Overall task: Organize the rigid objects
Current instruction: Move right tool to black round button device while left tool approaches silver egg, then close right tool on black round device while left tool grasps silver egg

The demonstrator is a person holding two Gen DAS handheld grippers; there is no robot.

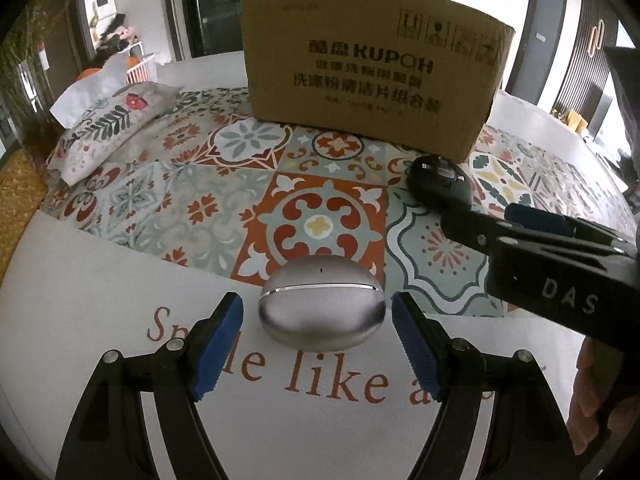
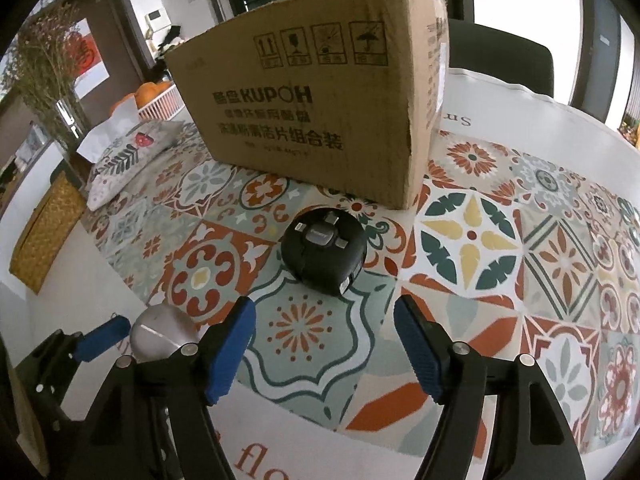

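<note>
Cardboard box [image 1: 368,72] with dark printed lettering fills the upper middle of the left wrist view, standing on a tablecloth [image 1: 192,208] patterned with red, green and cream tiles. Low in the centre of that view a smooth silver oval case [image 1: 322,312] lies on the cloth's white border, over orange lettering. The left claw [image 1: 318,344] has its blue-padded fingers spread wide, one on each side of the case, with a gap showing between each pad and the metal, so it grips nothing. At the right of the frame a round black device [image 1: 438,180] sits just in front of the box's lower right corner, partly covered by the other claw reaching in from the right edge.

From the right wrist view the black device [image 2: 324,256] rests in the middle of the frame, just in front of the box [image 2: 316,100] and beyond the fingertips. The right claw [image 2: 324,344] is also spread wide and empty, with only tablecloth [image 2: 472,240] between its pads. The silver case [image 2: 164,332] shows at lower left. A floral pouch [image 2: 124,160] lies at the left of the frame, beside the box.
</note>
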